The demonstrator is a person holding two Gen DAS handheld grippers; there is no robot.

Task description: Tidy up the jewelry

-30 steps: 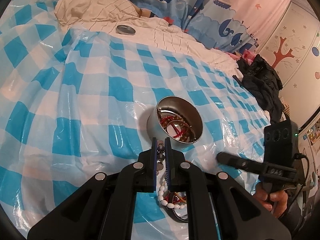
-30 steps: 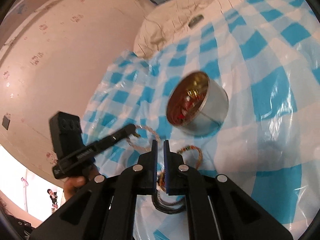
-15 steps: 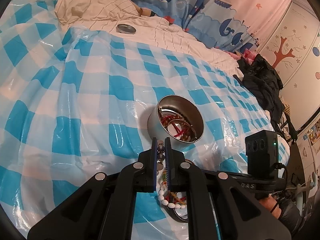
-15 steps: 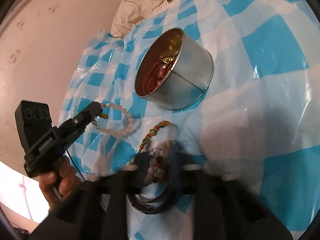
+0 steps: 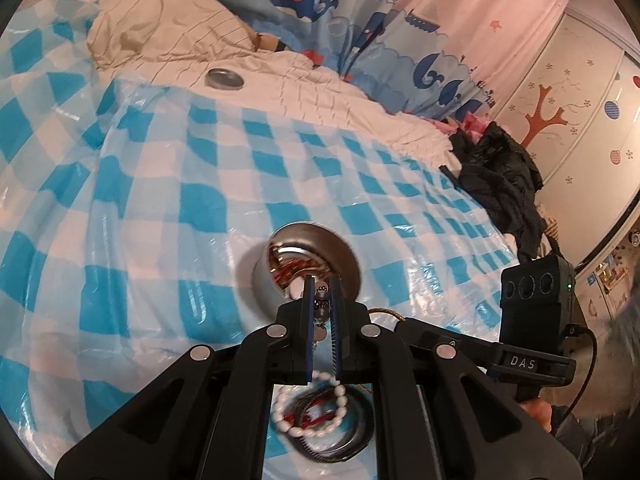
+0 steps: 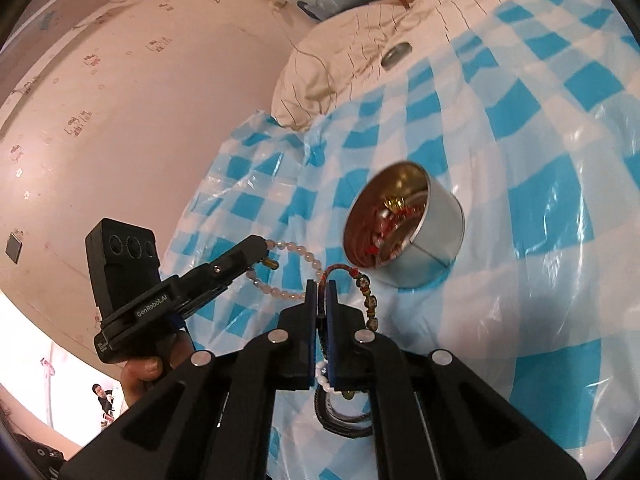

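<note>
Steel tin (image 6: pixel 424 236), round and open, sits on the blue-and-white checked plastic sheet (image 5: pixel 120 208) spread over the bed, toward the sheet's near edge; it serves as the collecting container and already holds red and gold pieces. Its lid (image 5: pixel 224 78) lies apart on the cream bedding beyond the sheet's far edge, leaving the mouth free. The left tool (image 5: pixel 322 300) is clenched on a pale pink bead bracelet (image 6: pixel 304 258), which hangs as a loop just beside the tin, apparently raised for dropping in. The right tool (image 6: pixel 321 300) is pinched tight on the red cord end of a multicoloured bead strand (image 6: pixel 366 292), whose beads trail down toward the sheet just in front of the tin. Both pieces are gripped by one short section, so the rest dangles and can be lowered through the opening. A white bead bracelet (image 5: pixel 308 412) and dark bangles (image 5: pixel 352 446) remain heaped on the sheet at its near edge, below both tools, awaiting sorting.
</note>
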